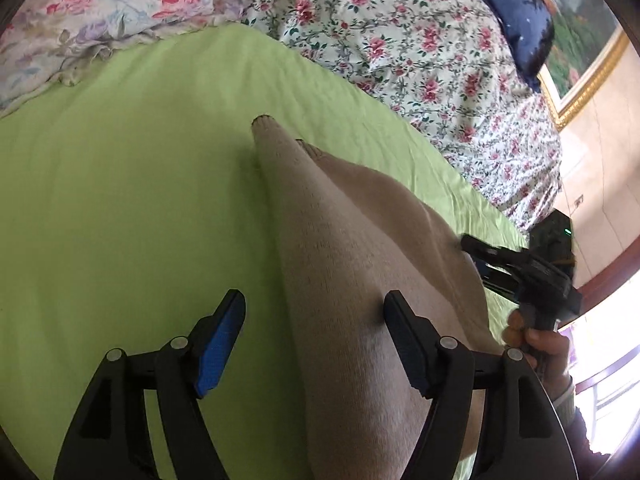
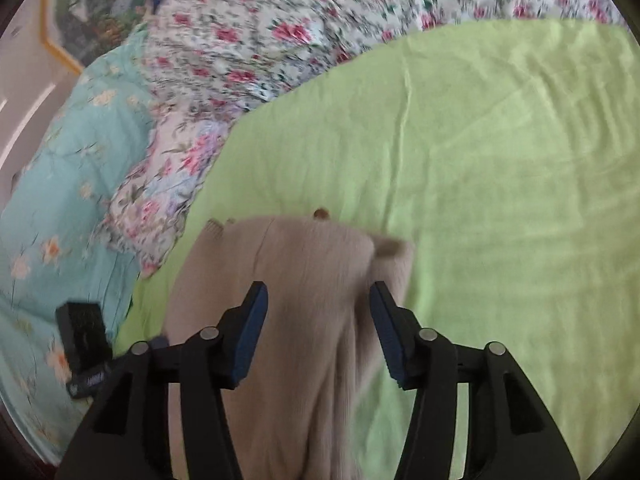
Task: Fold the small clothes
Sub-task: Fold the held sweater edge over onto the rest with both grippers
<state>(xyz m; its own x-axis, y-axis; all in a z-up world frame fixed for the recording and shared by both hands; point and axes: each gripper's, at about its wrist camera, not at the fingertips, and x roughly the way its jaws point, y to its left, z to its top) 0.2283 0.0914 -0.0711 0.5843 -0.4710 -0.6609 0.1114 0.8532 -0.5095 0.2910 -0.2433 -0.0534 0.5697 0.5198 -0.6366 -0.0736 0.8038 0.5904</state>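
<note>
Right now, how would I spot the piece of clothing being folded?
Find the lime-green sheet spread over the bed. On it lies the beige knit garment, between both open grippers. It is plain and ribbed, unlike the flowered bedding beyond.

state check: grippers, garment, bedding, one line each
left gripper: open, fingers astride the garment's raised fold, not clamped
right gripper: open, fingers either side of the bunched cloth
beige knit garment: partly folded, ridge running up its middle, lying on the sheet
green sheet: spread flat, light creases
floral quilt: rumpled, pushed to the far side of the bed
</note>
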